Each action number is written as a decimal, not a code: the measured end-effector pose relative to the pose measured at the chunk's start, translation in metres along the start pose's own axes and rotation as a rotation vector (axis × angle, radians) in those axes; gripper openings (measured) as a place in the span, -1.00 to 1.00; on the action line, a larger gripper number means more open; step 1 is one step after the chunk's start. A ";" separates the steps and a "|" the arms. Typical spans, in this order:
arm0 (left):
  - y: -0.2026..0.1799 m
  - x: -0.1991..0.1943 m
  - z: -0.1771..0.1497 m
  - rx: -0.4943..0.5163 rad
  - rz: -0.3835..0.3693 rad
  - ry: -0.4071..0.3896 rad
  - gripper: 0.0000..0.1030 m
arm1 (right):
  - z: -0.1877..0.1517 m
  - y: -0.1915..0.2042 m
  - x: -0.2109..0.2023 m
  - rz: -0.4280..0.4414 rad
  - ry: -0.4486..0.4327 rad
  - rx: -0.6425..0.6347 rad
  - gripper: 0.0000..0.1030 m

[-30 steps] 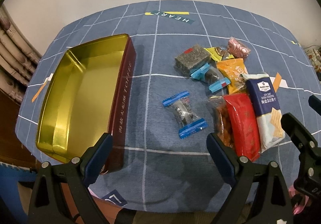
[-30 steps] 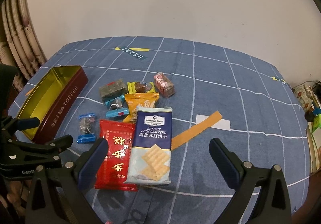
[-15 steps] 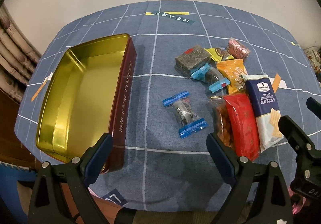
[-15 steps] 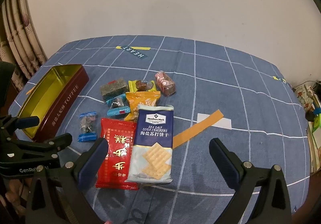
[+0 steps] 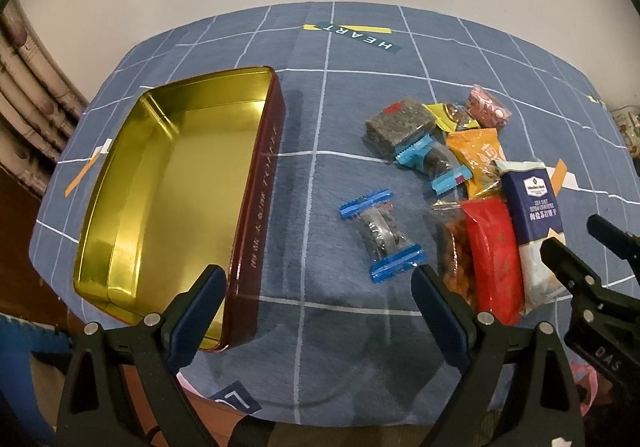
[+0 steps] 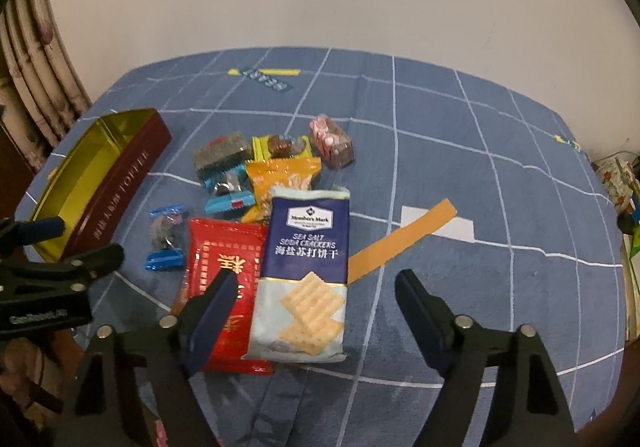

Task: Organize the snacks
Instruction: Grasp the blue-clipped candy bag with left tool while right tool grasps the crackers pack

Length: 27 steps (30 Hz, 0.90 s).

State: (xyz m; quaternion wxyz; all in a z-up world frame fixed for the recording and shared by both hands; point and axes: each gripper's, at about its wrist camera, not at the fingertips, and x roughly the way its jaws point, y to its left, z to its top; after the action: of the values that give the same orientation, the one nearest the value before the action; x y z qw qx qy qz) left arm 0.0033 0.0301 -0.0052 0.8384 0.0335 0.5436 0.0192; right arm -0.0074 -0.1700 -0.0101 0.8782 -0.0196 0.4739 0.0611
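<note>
The open toffee tin (image 5: 176, 183) serves as the reference. Its gold interior holds nothing and is reachable from above; its dark red side wall (image 5: 260, 207) borders the snack side. Between that wall and the lone blue-ended candy (image 5: 380, 239) lies a bare strip of desk (image 5: 312, 127) cloth. Beyond the candy, away from the tin, the snack pile (image 6: 280, 183) is packed edge to edge, the cracker packet (image 6: 308, 267) overlapping the red packet (image 6: 224, 271). Farther from the tin, past an orange tape strip (image 6: 400, 243), the desk is open. The left claw (image 6: 60, 251) hangs just beside the tin's near end.
</note>
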 end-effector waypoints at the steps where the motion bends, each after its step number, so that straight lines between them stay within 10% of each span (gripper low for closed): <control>1: 0.001 0.000 0.000 -0.001 0.002 0.001 0.79 | 0.001 -0.001 0.003 0.004 0.008 0.005 0.57; 11: 0.002 0.003 0.003 -0.011 0.002 0.004 0.71 | 0.007 0.000 0.027 0.006 0.066 0.012 0.56; 27: 0.000 0.003 0.010 -0.012 0.012 0.009 0.63 | 0.007 -0.003 0.046 0.077 0.122 0.072 0.00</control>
State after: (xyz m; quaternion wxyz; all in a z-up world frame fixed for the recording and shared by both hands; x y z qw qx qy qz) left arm 0.0133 0.0295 -0.0040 0.8361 0.0317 0.5470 0.0273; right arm 0.0238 -0.1685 -0.0450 0.8448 0.0265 0.5289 0.0763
